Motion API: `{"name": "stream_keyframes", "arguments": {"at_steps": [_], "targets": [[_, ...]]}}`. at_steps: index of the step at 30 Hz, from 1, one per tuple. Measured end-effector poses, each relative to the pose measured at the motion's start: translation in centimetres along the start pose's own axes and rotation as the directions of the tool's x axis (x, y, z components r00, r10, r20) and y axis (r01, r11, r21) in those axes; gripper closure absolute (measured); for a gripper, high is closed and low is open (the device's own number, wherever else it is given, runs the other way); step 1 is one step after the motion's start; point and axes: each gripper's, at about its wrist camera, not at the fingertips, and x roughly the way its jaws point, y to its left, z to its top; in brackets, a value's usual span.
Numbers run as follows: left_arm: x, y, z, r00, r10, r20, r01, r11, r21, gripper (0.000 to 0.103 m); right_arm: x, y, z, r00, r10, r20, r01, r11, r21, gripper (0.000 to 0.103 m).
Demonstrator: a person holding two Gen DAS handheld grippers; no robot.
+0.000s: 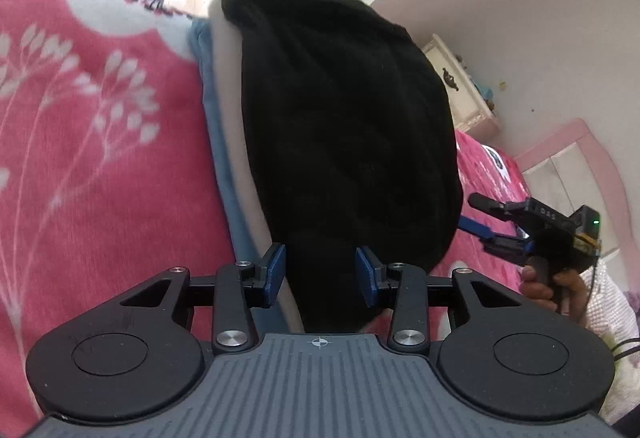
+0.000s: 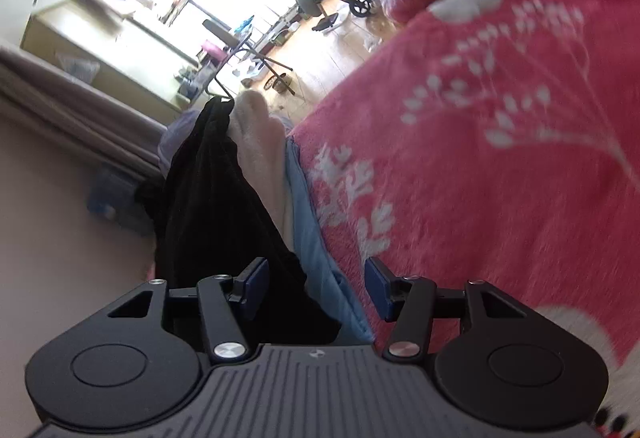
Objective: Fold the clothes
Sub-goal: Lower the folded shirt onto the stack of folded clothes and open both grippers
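Lying lengthwise straight ahead of left gripper [image 1: 320, 274]: black garment [image 1: 344, 118]. Standing spread, gripping nothing. Right gripper [image 2: 316, 288] likewise spread, alongside.

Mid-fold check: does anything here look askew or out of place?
Yes: the black garment isn't lying flat; it hangs bunched over the bed's edge beside the pink blanket. Both the left claw and right claw are open, gripping nothing.
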Motion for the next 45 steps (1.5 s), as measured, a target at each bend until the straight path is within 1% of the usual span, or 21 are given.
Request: {"name": "stream_keyframes", "arguments": {"at_steps": [2,5,8,10,12,13,14,15,16,18,20,24,27,33,35,37,38,40,42,43,45], "targets": [[0.1,-0.5,-0.9,1.0,0.01,-0.02,-0.01,1.0,0.004,0.065,0.1,-0.7,-0.7,1.0,0.022,-0.001,-0.022,0.998,0.063,0.047],[-0.1,-1.2,-1.8,0.999,0.025,-0.047,-0.024,0.999,0.026,0.066,0.5,-0.7,-1.2,1.0,0.019,-0.016,-0.017,0.997,0.078,0.047],[-0.6,-1.6,-2.3,0.998,0.038,-0.052,-0.036,0.998,0.048,0.067,1.1,-0.1,-1.6,0.999,0.035,-0.035,-0.034,0.999,0.037,0.047],[-0.4,-1.8,-2.7,0.998,0.051,-0.041,-0.049,0.998,0.049,0.07,1.4,0.7,-1.7,0.999,0.037,-0.04,-0.037,0.999,-0.006,0.048],[-0.7,-2.2,-3.0,0.998,0.063,-0.027,-0.062,0.997,0.042,0.078,1.8,1.5,-1.9,0.999,0.027,-0.046,-0.029,0.998,-0.056,0.054],[-0.7,-2.2,-3.1,0.997,0.067,-0.021,-0.067,0.997,0.033,0.083,1.8,1.9,-2.1,0.999,0.015,-0.048,-0.019,0.997,-0.076,0.059],[-0.7,-2.2,-3.1,0.997,0.071,-0.016,-0.071,0.997,0.023,0.092,1.9,2.2,-2.2,0.999,0.011,-0.052,-0.015,0.996,-0.092,0.067],[-0.6,-2.2,-3.1,0.997,0.075,-0.011,-0.075,0.997,0.013,0.095,1.9,2.4,-2.3,0.999,0.006,-0.05,-0.011,0.995,-0.102,0.071],[-0.7,-2.2,-3.1,0.997,0.075,-0.002,-0.075,0.997,0.01,0.097,1.9,2.6,-2.3,0.999,-0.001,-0.046,-0.005,0.993,-0.114,0.08],[-1.1,-2.3,-3.0,0.997,0.076,0.019,-0.076,0.997,0.008,0.099,1.7,3.1,-2.5,0.999,-0.01,-0.038,0.005,0.991,-0.132,0.093],[-1.7,-2.6,-2.9,0.997,0.068,0.043,-0.069,0.998,0.004,0.099,1.1,3.5,-2.7,0.999,-0.015,-0.029,0.011,0.989,-0.145,0.096],[-3.7,-2.8,-2.1,0.996,0.038,0.077,-0.038,0.999,0.008,0.099,-0.5,4.8,-2.9,1.0,0.009,-0.027,-0.013,0.989,-0.149,0.097],[-4.5,-2.7,-1.6,0.995,0.052,0.084,-0.055,0.998,0.025,0.099,-1.2,5.4,-3.2,0.999,0.032,-0.035,-0.036,0.989,-0.14,0.097],[-3.2,-1.8,-2.7,0.993,0.11,0.034,-0.112,0.991,0.069,0.099,0.2,5.4,-4.4,0.996,-0.075,-0.054,0.061,0.975,-0.215,0.097],[-2.8,-1.6,-3.2,0.991,0.131,0.027,-0.133,0.986,0.101,0.099,0.6,5.5,-4.5,0.992,-0.118,-0.047,0.102,0.962,-0.255,0.094],[-2.4,-1.3,-3.5,0.988,0.152,0.023,-0.154,0.98,0.126,0.099,0.6,5.5,-4.5,0.982,-0.185,-0.027,0.169,0.942,-0.29,0.075],[-2.3,-1.2,-3.5,0.988,0.152,0.022,-0.154,0.98,0.129,0.099,0.3,5.5,-4.4,0.977,-0.212,-0.007,0.2,0.932,-0.303,0.074],[-2.3,-1.1,-3.3,0.989,0.148,0.024,-0.15,0.98,0.132,0.099,-1.0,4.7,-3.9,0.984,-0.179,0.008,0.175,0.948,-0.267,0.074],[-2.2,-1.0,-3.2,0.989,0.145,0.019,-0.146,0.98,0.134,0.099,-1.9,4.1,-3.4,0.994,-0.111,-0.005,0.106,0.961,-0.256,0.074],[-2.2,-0.9,-3.2,0.989,0.145,0.018,-0.146,0.98,0.134,0.099,-2.2,4.0,-3.3,0.996,-0.084,-0.017,0.077,0.961,-0.267,0.073],[-2.1,-0.9,-3.2,0.989,0.145,0.015,-0.145,0.98,0.138,0.099,-2.3,4.5,-3.6,0.997,-0.071,-0.042,0.052,0.936,-0.347,0.067]]}}
